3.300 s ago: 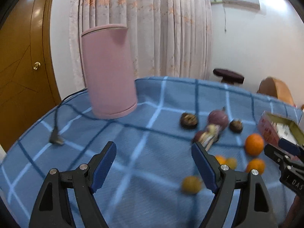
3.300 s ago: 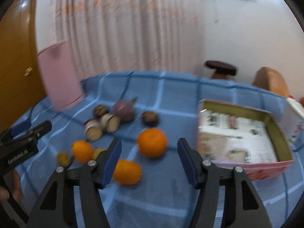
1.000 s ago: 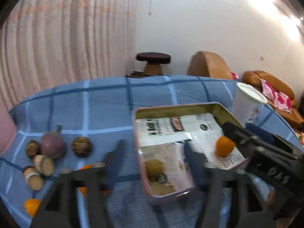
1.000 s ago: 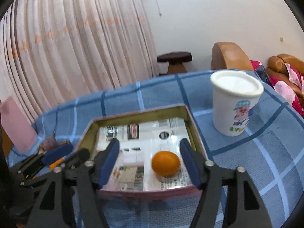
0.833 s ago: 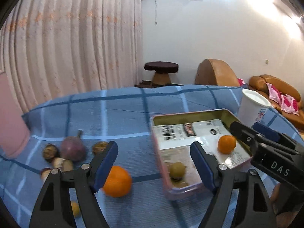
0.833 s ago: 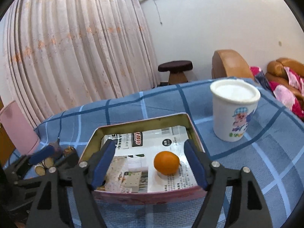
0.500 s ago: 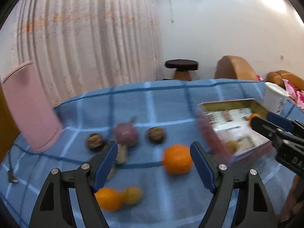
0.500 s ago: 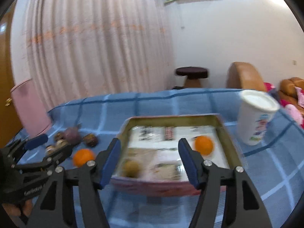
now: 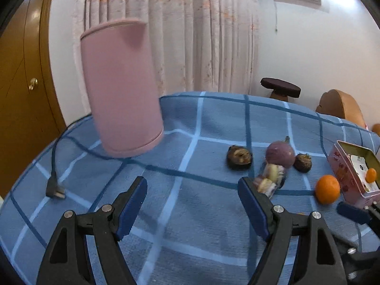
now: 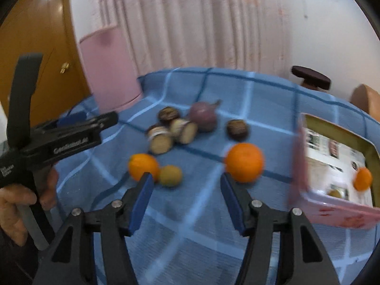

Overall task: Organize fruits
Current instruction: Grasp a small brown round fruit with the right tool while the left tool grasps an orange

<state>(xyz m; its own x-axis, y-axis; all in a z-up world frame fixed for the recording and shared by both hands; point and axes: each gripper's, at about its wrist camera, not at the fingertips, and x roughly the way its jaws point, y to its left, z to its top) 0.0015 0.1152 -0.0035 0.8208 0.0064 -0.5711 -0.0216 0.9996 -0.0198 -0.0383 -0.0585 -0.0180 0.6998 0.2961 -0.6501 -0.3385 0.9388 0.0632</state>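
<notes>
Fruits lie on a blue checked tablecloth. In the right wrist view a large orange, a smaller orange, a yellow-green fruit, a purple fruit and several dark and cut fruits lie ahead. A pink tin box at right holds a small orange and a yellow-green fruit. My right gripper is open and empty, just short of the oranges. My left gripper is open and empty over bare cloth; the purple fruit and an orange lie to its right.
A tall pink cylinder stands at the back left with a black cable and plug beside it. The table's edge curves close on the left. A dark stool and a brown chair stand beyond the table.
Both grippers have swung left, away from the tin box and toward the loose fruits. An orange and a yellow-green fruit lie in the box since the earliest frames. Both grippers stay open.
</notes>
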